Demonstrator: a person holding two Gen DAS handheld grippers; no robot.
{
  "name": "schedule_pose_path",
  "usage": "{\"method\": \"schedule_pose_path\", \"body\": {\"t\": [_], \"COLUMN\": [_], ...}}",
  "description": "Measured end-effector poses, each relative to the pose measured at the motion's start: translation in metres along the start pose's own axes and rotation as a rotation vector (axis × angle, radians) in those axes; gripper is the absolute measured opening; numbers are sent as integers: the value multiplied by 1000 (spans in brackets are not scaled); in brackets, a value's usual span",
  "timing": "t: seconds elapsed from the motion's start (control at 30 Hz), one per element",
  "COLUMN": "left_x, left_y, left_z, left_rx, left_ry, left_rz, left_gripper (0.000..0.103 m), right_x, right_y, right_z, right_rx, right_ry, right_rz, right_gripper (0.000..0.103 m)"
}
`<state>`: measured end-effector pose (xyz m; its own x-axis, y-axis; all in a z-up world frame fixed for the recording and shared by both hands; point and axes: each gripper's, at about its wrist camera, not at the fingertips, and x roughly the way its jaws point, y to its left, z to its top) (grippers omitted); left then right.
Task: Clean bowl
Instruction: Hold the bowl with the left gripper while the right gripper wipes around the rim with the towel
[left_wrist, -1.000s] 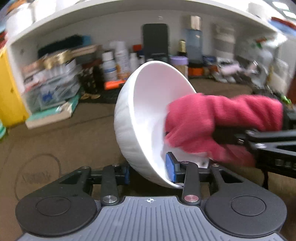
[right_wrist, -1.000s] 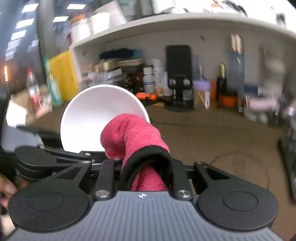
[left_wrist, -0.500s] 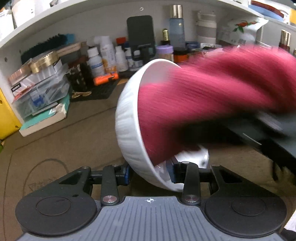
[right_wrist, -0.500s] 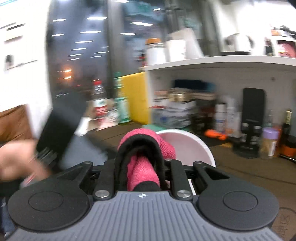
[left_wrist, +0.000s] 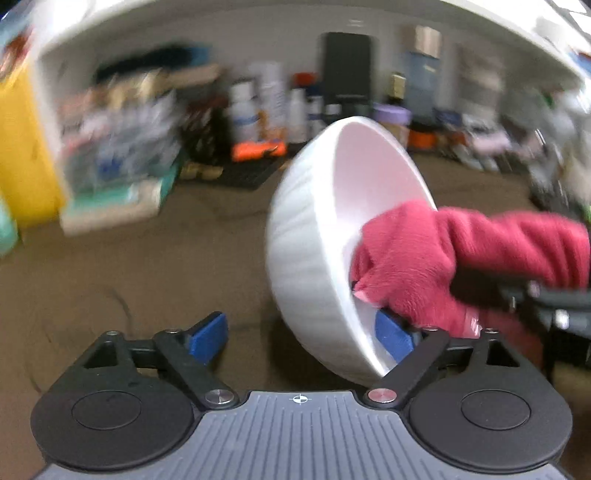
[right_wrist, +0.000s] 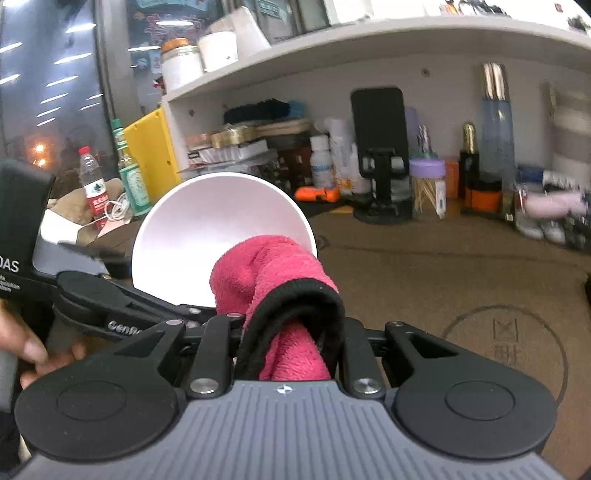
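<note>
A white ribbed bowl (left_wrist: 314, 251) is tilted on its side above the brown table, its mouth facing right. My left gripper (left_wrist: 301, 338) now stands open: the left blue pad (left_wrist: 207, 338) is clear of the bowl, the right blue pad (left_wrist: 393, 341) sits inside the rim. A red cloth (left_wrist: 417, 262) presses into the bowl's lower inside. In the right wrist view my right gripper (right_wrist: 288, 325) is shut on the red cloth (right_wrist: 266, 273), whose tip touches the bowl (right_wrist: 214, 229) from the front. My fingertips there are hidden by the cloth.
A shelf along the back holds bottles, jars, a black phone on a stand (right_wrist: 380, 155) and an orange tool (right_wrist: 317, 192). A yellow box (right_wrist: 147, 147) and drink bottles (right_wrist: 92, 184) stand at the left. Brown table surface (right_wrist: 461, 266) extends right.
My left gripper's jaws have spread; the left pad no longer touches the bowl. The cloth swept across the inside and is back at the lower part. The bowl has shifted right in the left view.
</note>
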<state>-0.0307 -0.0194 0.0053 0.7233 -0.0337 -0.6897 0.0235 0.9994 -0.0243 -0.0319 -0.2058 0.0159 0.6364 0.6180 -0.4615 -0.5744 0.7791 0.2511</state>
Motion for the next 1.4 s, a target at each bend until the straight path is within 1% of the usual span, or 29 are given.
{"method": "schedule_pose_path", "body": {"t": [0.1,0.13,0.17,0.2,0.23,0.27,0.37,0.47,0.6,0.67,0.8,0.9,0.97,1.07,1.13,1.17,1.2,1.23,1.27,1.33,1.37,1.4], "left_x": [1,1,1,0,-1,-2,-4,-10,-21,-27,-31,-30,-29,-27,-27,-26,-26,-26,-25,-25,-25,-25], "left_y": [-7,-9,-11,-14,-16,-19,-18,-9,-12,-18,-20,-15,-10,0,6,8,10,9,7,4,2,0], "left_z": [-3,-3,-4,-4,-4,-3,1,2,-5,-9,-13,-14,-12,-8,-5,-3,-2,0,1,4,5,5], "left_rx": [-53,-62,-64,-54,-32,-14,37,64,165,223,250,232,221,216,223,232,241,264,294,329,342,351], "left_ry": [-26,-35,-42,-52,-62,-67,-55,-25,-3,9,10,16,24,32,38,40,42,46,52,54,55,56], "left_rz": [45,54,55,46,28,12,-18,-52,-72,-72,-85,-105,-120,-127,-130,-124,-119,-104,-86,-67,-61,-58], "left_gripper": [96,95,91,85,65,43,37,33,33,36,36,37,38,38,38,38,38,41,43,44,45,45], "right_x": [3,4,4,4,4,4,1,-2,4,11,18,14,4,-9,-19,-24,-25,-23,-20,-9,-4,-1], "right_y": [-7,-9,-12,-14,-15,-16,-12,1,21,35,61,70,68,53,48,43,34,25,16,7,2,-3], "right_z": [-2,-3,-3,-4,-3,-3,-3,-1,7,12,18,20,26,29,28,26,23,20,17,10,5,4], "right_rx": [46,60,76,91,99,103,70,-33,-159,-223,-319,-328,-270,-185,-173,-161,-120,-80,-42,-38,-35,-15], "right_ry": [7,9,9,8,7,4,2,-1,-10,-25,-73,-121,-151,-136,-127,-110,-93,-74,-55,-14,0,11], "right_rz": [2,4,7,10,12,14,-3,-52,-113,-140,-171,-89,88,316,371,356,350,325,293,162,134,141], "right_gripper": [21,21,21,21,21,21,21,21,21,21,21,21,21,21,20,20,20,20,20,20,21,21]}}
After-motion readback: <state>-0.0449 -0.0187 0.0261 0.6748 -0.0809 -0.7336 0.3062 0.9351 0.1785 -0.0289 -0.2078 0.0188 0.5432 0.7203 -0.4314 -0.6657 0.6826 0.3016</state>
